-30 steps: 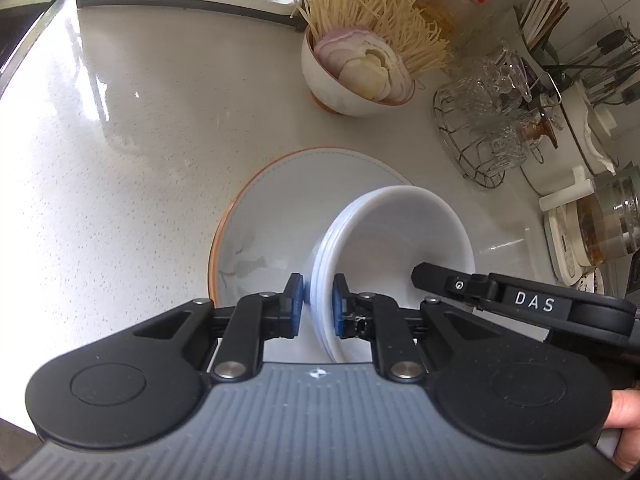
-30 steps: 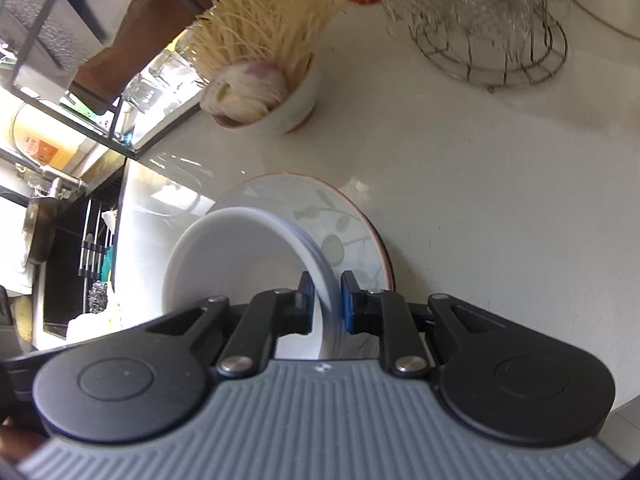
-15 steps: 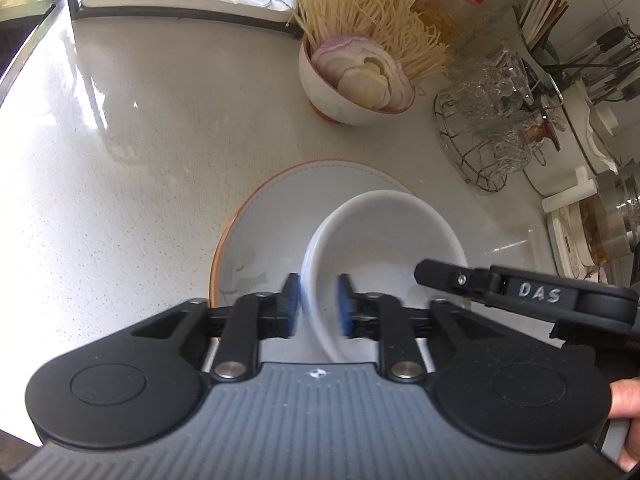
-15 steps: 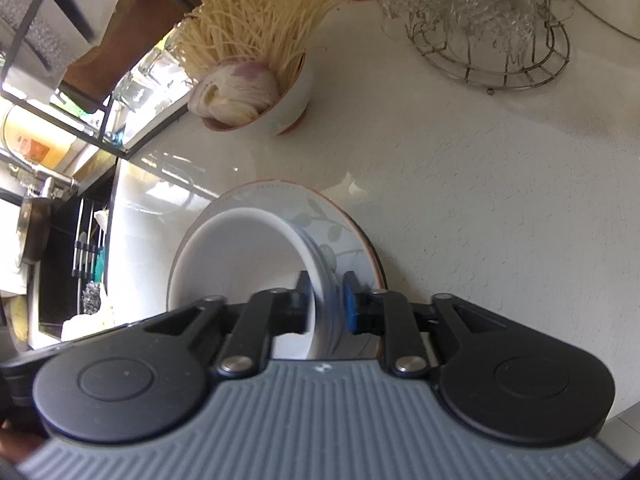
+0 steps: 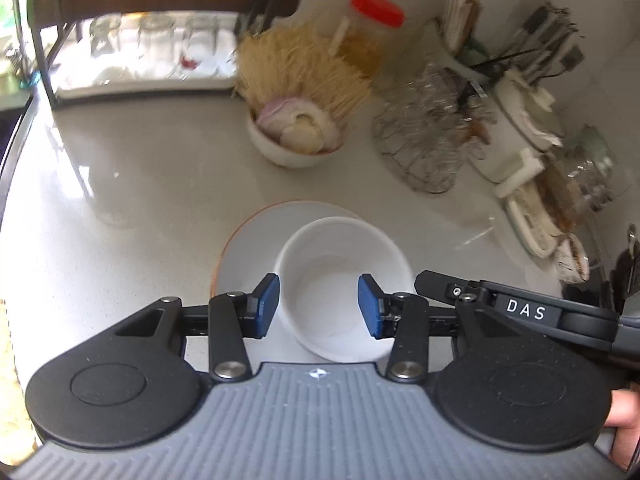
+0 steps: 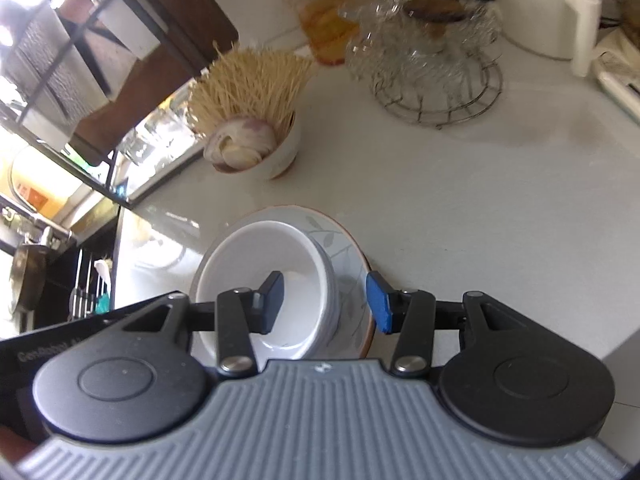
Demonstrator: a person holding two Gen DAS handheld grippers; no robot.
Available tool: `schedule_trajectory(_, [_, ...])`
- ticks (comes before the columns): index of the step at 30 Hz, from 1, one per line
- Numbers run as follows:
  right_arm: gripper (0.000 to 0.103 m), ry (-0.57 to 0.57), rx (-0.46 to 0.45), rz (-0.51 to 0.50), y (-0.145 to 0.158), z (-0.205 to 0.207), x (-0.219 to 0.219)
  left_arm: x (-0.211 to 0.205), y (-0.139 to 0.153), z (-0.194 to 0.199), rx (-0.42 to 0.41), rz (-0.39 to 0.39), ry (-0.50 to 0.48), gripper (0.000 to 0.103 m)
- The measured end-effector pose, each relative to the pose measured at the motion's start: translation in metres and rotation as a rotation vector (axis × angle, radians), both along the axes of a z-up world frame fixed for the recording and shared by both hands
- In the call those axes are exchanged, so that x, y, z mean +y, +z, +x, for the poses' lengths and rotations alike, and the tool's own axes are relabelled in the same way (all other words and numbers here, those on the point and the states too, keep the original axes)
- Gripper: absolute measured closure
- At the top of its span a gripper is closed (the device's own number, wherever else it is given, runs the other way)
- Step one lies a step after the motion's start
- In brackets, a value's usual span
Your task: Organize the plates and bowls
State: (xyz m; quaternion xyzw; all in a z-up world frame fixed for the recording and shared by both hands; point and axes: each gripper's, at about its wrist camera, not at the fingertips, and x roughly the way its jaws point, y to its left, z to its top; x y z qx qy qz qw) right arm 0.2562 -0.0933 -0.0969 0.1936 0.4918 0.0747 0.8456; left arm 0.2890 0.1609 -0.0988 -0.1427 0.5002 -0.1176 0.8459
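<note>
Glossy white ceramic bowl [image 5: 344, 280] on glazed orange-rimmed plate [image 5: 248, 240]; polished speckled stone countertop [image 5: 120, 184]; far-right wire metal rack [image 5: 424, 152] holding clear glassware.

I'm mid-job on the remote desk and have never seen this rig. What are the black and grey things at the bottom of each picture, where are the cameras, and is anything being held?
No robot arm here: a person carries a two-finger gripper in each hand, and a fisheye camera on each one looks forward along its fingers. The black and grey shapes are the gripper bodies.

One picture is from the left gripper, the other from the right gripper. Both are open with blue pads apart, so nothing is held.

On the white counter a stack of white bowls sits on an orange-rimmed plate. Farther back is a bowl of noodles and onion, a wire rack of glasses and a red-lidded jar.

Part of the right gripper, marked DAS, shows in the left view.
</note>
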Motion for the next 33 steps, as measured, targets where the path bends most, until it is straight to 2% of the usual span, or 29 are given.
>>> schedule_trajectory(9, [0.055,-0.005,-0.209,-0.016,0.060,-0.043,-0.030,-0.029,0.061,-0.039,-0.144,0.024,-0.038,0.054])
schedule_trajectory(17, [0.055,0.037,-0.378,-0.032,0.103,-0.092,-0.057,-0.059,0.106,-0.091,-0.274,0.076,0.003,0.053])
schedule_trajectory(26, [0.055,0.073,-0.451,-0.035,0.115,-0.150,-0.076,-0.083,0.127,-0.162,-0.333,0.137,0.045,0.048])
schedule_trajectory(33, [0.055,0.101,-0.489,-0.043,0.121,-0.194,-0.086,-0.096,0.129,-0.216,-0.338,0.147,0.064,0.042])
